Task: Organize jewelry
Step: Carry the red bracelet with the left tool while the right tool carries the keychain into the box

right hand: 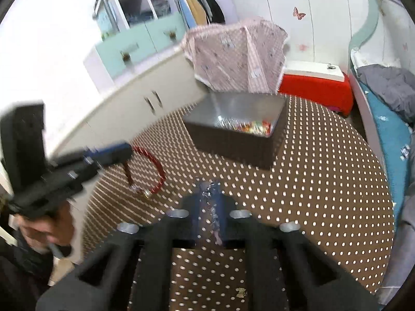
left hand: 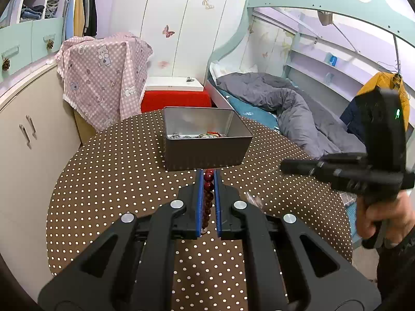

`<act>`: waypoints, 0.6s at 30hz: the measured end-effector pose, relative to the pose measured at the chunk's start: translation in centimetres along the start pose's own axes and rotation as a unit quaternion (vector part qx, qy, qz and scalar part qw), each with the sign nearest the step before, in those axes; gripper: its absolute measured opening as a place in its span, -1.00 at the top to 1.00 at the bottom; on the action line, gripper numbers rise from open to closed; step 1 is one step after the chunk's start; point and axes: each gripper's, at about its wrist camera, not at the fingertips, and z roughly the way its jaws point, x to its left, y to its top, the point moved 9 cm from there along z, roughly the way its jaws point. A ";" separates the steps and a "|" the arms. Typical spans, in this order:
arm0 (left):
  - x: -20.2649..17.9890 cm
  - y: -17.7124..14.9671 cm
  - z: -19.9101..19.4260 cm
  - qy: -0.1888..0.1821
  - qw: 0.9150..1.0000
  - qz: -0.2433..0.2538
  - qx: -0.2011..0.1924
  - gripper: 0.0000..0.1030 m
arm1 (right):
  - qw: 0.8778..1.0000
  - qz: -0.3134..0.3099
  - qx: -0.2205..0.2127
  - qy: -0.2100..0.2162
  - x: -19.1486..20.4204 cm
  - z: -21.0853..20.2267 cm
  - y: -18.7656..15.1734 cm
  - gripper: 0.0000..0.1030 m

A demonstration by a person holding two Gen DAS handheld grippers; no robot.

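Note:
My left gripper (left hand: 208, 178) is shut on a dark red bead bracelet (left hand: 208, 185), held just in front of an open metal tin (left hand: 207, 140). In the right wrist view the bracelet (right hand: 153, 165) hangs in a loop from the left gripper (right hand: 122, 153) above the table. My right gripper (right hand: 208, 189) is shut on a silvery chain (right hand: 211, 204), blurred, held short of the tin (right hand: 233, 129). The tin holds several pieces of jewelry (right hand: 255, 127). The right gripper also shows at the right of the left wrist view (left hand: 285, 167).
The round table has a brown polka-dot cloth (left hand: 116, 181). A small gold piece (right hand: 241, 292) lies on the cloth near me. A pink cloth-covered stand (left hand: 103, 77), a red box (left hand: 176, 101) and white cabinets (left hand: 31, 142) stand beyond; a bed (left hand: 298, 108) is at the right.

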 end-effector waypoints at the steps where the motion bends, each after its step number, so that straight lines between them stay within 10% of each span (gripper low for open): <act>1: 0.0 0.0 -0.1 0.000 1.000 0.001 0.000 0.85 | 1.000 0.002 -0.005 0.004 0.1 -0.3 0.2 0.98; 18: -0.3 2.1 -0.7 -0.003 1.000 0.009 -0.017 0.85 | 0.999 -0.011 -0.042 0.015 0.6 -2.3 3.2 0.98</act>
